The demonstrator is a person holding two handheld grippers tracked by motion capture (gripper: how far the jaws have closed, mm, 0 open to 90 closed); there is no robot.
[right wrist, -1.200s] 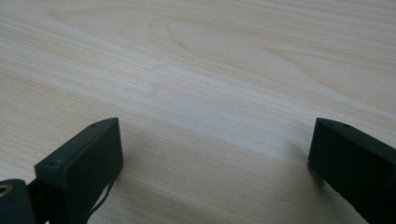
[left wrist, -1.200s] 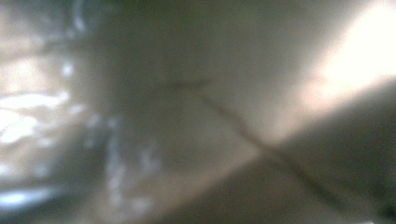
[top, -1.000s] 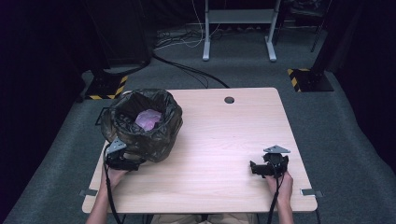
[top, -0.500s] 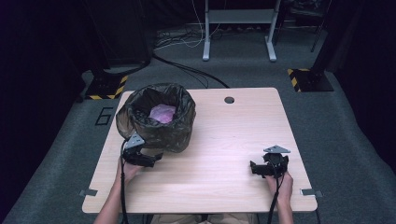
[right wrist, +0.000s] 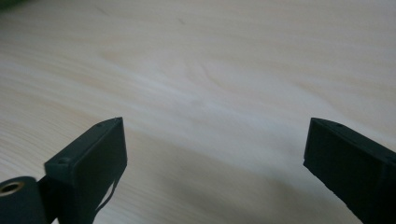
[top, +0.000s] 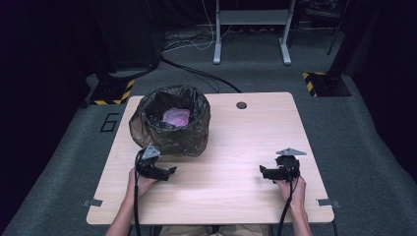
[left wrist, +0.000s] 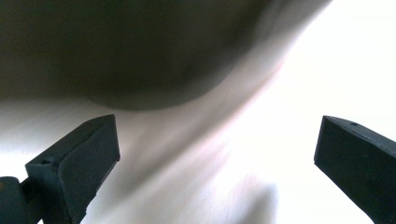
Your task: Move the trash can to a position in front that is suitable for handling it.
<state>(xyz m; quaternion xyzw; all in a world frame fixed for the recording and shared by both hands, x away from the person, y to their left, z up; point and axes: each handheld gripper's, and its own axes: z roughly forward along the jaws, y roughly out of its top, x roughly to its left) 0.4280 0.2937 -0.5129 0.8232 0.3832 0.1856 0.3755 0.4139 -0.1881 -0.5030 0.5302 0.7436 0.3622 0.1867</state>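
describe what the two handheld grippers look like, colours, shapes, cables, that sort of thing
Both are black. The left claw and right claw each carry a grey three-cornered plate on top and trail a dark cable back along the bare forearm. Their jaws are blocky black wedges with small holes near the tips.

My left gripper (top: 169, 172) sits just below the black bin bag (top: 169, 129), pink wad (top: 176, 117) inside; my right gripper (top: 265, 173) rests well apart on the table (top: 221, 196)
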